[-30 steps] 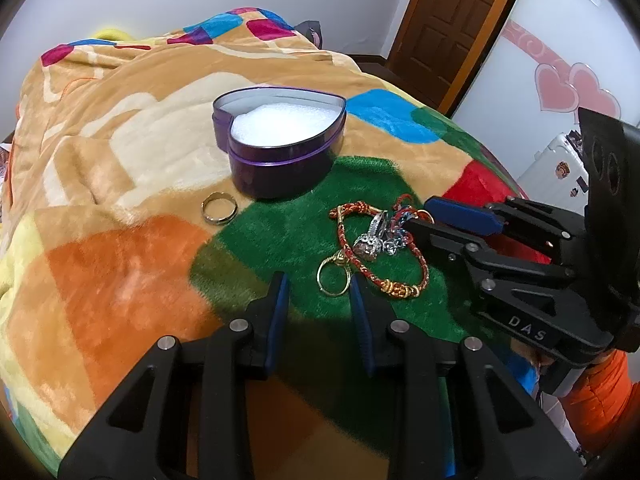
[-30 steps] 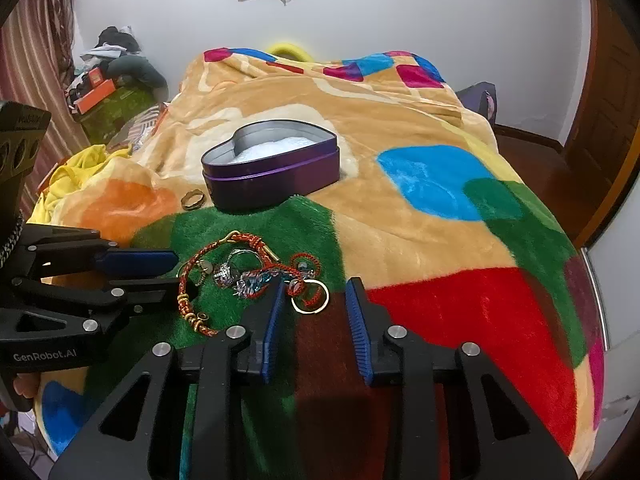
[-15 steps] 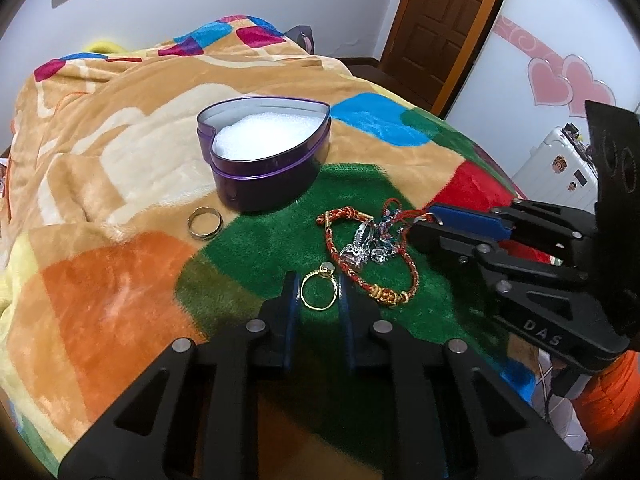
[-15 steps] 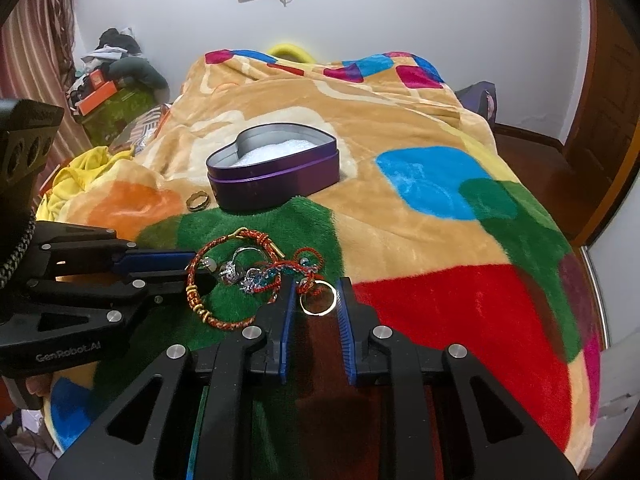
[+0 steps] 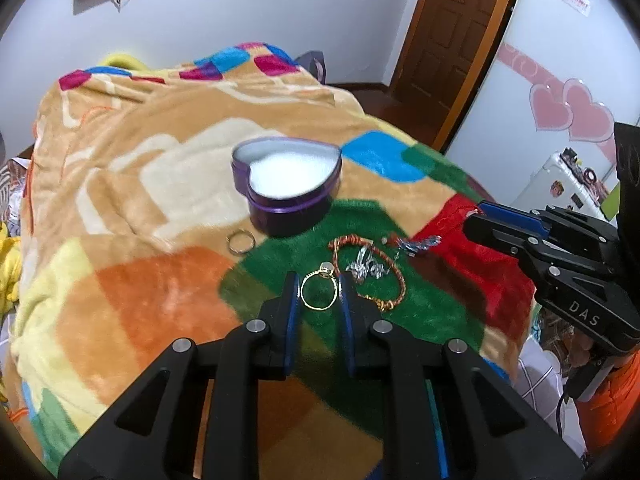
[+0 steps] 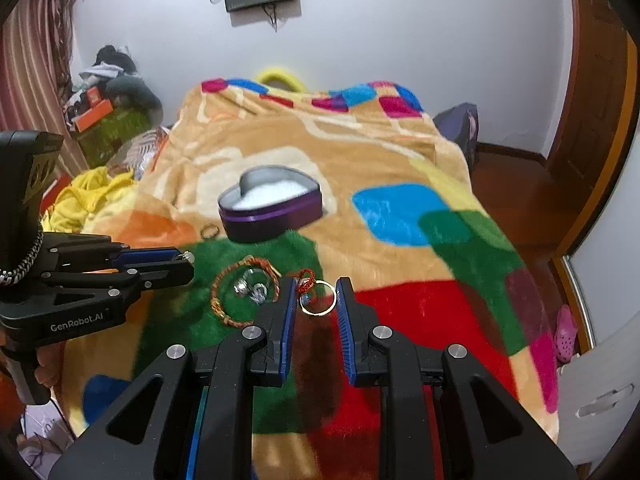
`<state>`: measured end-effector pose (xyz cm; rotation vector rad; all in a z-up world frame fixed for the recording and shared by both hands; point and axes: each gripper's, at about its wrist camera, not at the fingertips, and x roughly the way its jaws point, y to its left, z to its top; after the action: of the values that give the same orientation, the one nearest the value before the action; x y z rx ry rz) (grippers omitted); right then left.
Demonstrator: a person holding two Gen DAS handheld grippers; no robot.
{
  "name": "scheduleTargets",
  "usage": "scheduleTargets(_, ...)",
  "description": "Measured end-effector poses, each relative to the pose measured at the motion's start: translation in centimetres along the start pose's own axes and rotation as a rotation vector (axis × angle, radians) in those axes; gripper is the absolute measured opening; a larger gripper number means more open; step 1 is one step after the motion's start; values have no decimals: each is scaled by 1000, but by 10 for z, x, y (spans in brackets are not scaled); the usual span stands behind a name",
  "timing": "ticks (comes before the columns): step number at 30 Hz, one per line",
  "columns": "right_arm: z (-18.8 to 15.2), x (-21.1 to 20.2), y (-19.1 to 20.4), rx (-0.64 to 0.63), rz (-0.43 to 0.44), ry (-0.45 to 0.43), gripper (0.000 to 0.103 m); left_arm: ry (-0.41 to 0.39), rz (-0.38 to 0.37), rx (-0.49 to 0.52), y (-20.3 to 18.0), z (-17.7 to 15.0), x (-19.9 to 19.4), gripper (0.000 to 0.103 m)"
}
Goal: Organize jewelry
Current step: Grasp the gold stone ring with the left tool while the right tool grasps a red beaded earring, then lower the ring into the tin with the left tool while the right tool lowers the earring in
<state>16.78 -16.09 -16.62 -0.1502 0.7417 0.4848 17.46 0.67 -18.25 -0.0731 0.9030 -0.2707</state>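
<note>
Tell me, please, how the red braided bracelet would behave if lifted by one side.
Probably floppy: the red braided bracelet is thin cord lying in a loose loop on the blanket, so it should sag. Likely light too. The silver charms inside its loop might snag.

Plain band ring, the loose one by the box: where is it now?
The plain band ring lies flat on the blanket, just off the heart-shaped box at its near-left base in both wrist views, apart from the braided bracelet and neither gripper near it.
</note>
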Motion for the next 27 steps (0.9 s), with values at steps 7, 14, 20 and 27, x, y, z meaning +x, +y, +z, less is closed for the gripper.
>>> scheduleTargets(7,14,-9,12,-28,-7,-53,18,-69,9,-4,4,14,-23,18)
scheduleTargets(14,25,-4,17,-57,-5,-77,18,-116,23,-14,12,31,-32,18)
scheduleTargets(20,34,12,21,-86,1,-78,18,-127,34,-13,22,43,-26,18)
scheduleTargets(27,42,39,21,-94,26,-56,18,-111,22,-17,31,55,-9,18)
